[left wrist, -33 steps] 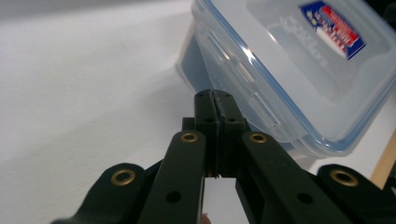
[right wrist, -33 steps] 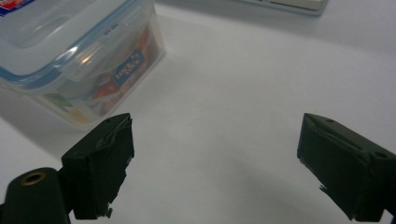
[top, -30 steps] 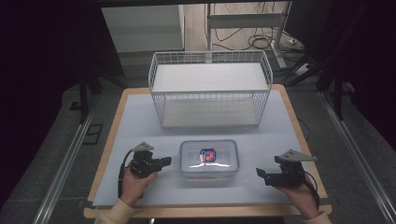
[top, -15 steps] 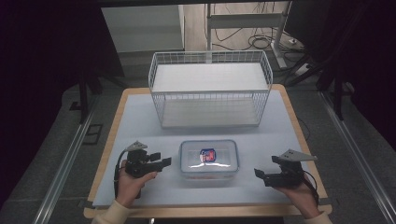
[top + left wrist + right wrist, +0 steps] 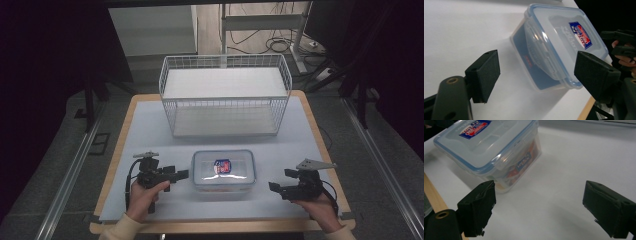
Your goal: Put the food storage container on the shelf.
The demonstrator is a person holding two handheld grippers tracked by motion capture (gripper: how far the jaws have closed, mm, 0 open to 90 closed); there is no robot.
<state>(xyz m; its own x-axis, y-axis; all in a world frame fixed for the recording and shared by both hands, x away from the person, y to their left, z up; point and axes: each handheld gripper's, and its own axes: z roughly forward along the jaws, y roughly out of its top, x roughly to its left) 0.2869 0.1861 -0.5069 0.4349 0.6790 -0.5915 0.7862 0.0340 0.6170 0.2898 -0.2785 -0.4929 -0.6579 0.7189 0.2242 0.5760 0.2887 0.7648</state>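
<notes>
Box (image 5: 223, 170) sat shut on the counter (image 5: 150, 125), in front of the wire basket (image 5: 225, 95) and near the counter's front edge. It was see-through, with a blue-rimmed lid and a sticker on top, and some packets showed inside.

Left tongs (image 5: 176, 174) lay just beside the box's left end. Their jaws had just been opening and stood wide, with nothing between them. In the left tongs' own view (image 5: 535, 72) the box's near corner sat ahead of the gap, not yet in it.

Right tongs (image 5: 280, 188) were farther from the box, off its right end, and stood wide too, holding nothing. In their own view (image 5: 539, 205) the box was up and to the left, not lined up with the gap.

Some things could go wrong, I think. The box looked wide and smooth, so tongs closing on a corner might slip off. A push from one side alone might slide it toward the other tongs or spin it. A grab on the lid's rim might pop a flap open. If lifted by one end, the box could tip, and the packets inside could shift. The front edge was close, so a bad shove might send it off.
</notes>
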